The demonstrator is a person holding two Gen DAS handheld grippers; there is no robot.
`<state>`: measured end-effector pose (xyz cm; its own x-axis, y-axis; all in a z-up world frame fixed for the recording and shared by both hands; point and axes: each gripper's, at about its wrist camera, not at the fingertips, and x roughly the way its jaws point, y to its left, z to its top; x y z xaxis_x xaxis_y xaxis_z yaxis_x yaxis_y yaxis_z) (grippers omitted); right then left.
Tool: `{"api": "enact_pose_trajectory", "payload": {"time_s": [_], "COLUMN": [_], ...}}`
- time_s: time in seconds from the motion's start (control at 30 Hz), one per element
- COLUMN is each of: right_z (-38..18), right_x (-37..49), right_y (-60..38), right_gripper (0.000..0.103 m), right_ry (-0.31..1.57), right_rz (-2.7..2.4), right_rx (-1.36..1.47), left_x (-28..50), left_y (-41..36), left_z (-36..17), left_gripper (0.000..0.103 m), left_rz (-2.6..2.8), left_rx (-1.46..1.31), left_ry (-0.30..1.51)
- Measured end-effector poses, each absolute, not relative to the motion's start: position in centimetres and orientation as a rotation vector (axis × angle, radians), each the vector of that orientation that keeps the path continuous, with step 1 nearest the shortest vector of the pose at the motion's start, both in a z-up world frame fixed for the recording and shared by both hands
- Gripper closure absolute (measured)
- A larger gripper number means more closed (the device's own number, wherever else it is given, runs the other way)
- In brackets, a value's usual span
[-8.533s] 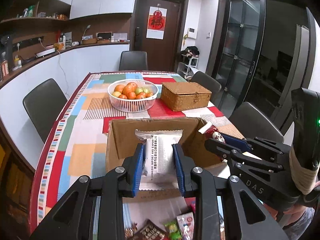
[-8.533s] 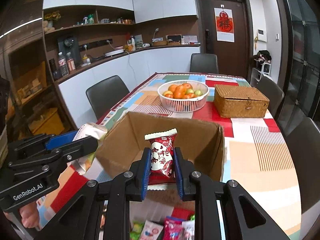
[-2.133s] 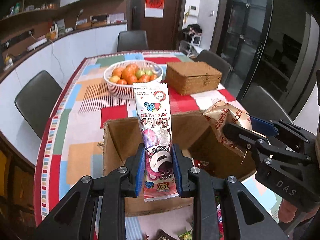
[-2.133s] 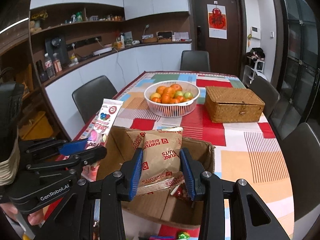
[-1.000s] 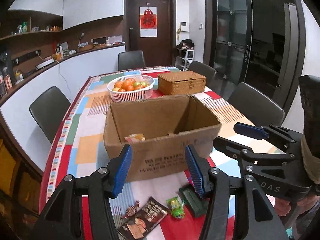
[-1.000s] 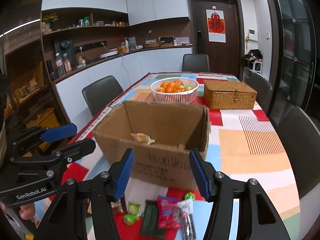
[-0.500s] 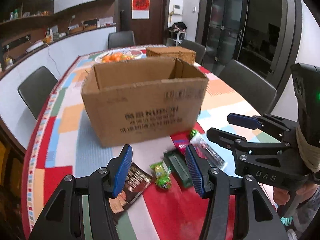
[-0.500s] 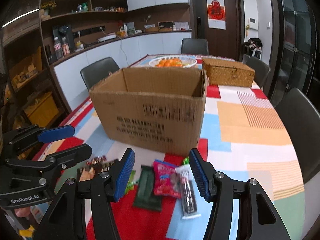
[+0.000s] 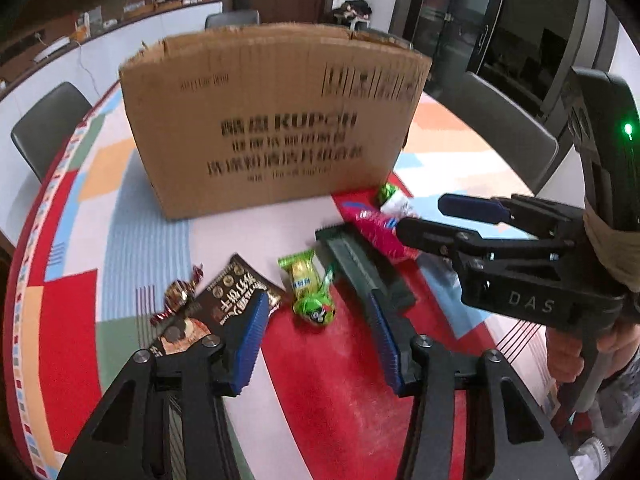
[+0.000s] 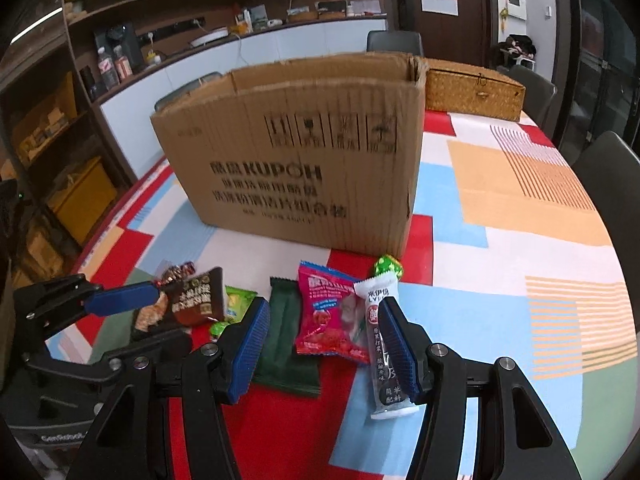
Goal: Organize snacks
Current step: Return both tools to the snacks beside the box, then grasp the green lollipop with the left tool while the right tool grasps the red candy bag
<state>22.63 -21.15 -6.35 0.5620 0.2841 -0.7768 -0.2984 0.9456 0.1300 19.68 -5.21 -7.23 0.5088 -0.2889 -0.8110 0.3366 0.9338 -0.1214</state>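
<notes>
A cardboard box [image 9: 272, 120] stands on the table, also in the right wrist view [image 10: 296, 160]. Loose snacks lie in front of it. My left gripper [image 9: 316, 320] is open and empty, low over a green candy pack [image 9: 310, 284], with a dark brown packet [image 9: 224, 304] on its left and a dark green bar [image 9: 360, 268] on its right. My right gripper [image 10: 324, 332] is open and empty, low over a magenta packet [image 10: 332, 316]; a dark green bar [image 10: 284, 336] and a white stick pack [image 10: 380, 336] lie beside it.
A wrapped round candy [image 9: 178, 296] lies at the left and a green foil ball [image 10: 387, 266] by the box corner. A wicker box [image 10: 472, 90] stands behind the cardboard box. Dark chairs [image 9: 44, 124] ring the patterned tablecloth [image 10: 520, 200].
Both grippers have dropped lower and closer to the snacks in front of the box. The box's inside is no longer visible. Both stay open and empty.
</notes>
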Motion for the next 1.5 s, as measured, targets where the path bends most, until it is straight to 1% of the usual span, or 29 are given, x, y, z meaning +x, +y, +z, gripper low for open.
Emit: {"api": "enact_pose_trajectory", "payload": {"time_s": [0.13,0.3,0.47,0.63,0.8,0.87,1.0,1.13,1.27,1.5], "right_z": [-7.6,-8.6,-9.3,-9.4,-9.6,-9.8,-10.2,-10.1,-10.0,-9.2], "right_x": [23.4,24.3,25.2,25.7,25.9,26.0,26.0,25.8,25.5,24.4], "right_y": [-21.0,-20.9,-21.0,-20.9,-20.4,-20.2,-20.0,-20.1,-20.4,-20.7], "right_gripper": [0.046,0.046,0.05,0.05,0.058,0.063,0.064,0.069,0.071,0.071], "right_ry": [0.941,0.975,0.998,1.001,1.011,1.024,1.031,1.028,1.027,1.008], "right_rz": [0.348,0.346,0.354,0.357,0.36,0.371,0.371,0.361,0.346,0.337], "right_rx": [-0.021,-0.012,0.004,0.0,-0.019,-0.023,-0.025,-0.018,-0.01,0.014], "left_x": [20.2,21.0,21.7,22.2,22.6,22.7,22.9,22.4,21.8,20.8], "left_y": [-5.2,-5.4,-5.8,-6.3,-6.5,-6.5,-6.8,-6.2,-5.8,-5.3], "left_z": [-8.7,-9.9,-10.7,-11.2,-11.7,-11.7,-11.8,-11.2,-10.5,-9.2], "left_gripper": [0.057,0.063,0.068,0.07,0.076,0.076,0.077,0.077,0.077,0.077], "left_rz": [-0.383,-0.398,-0.407,-0.409,-0.401,-0.399,-0.398,-0.395,-0.388,-0.381], "left_rx": [0.045,0.022,0.013,0.014,0.01,0.007,0.0,-0.01,-0.015,-0.023], "left_ry": [1.014,1.054,1.077,1.087,1.101,1.1,1.098,1.087,1.07,1.037]}}
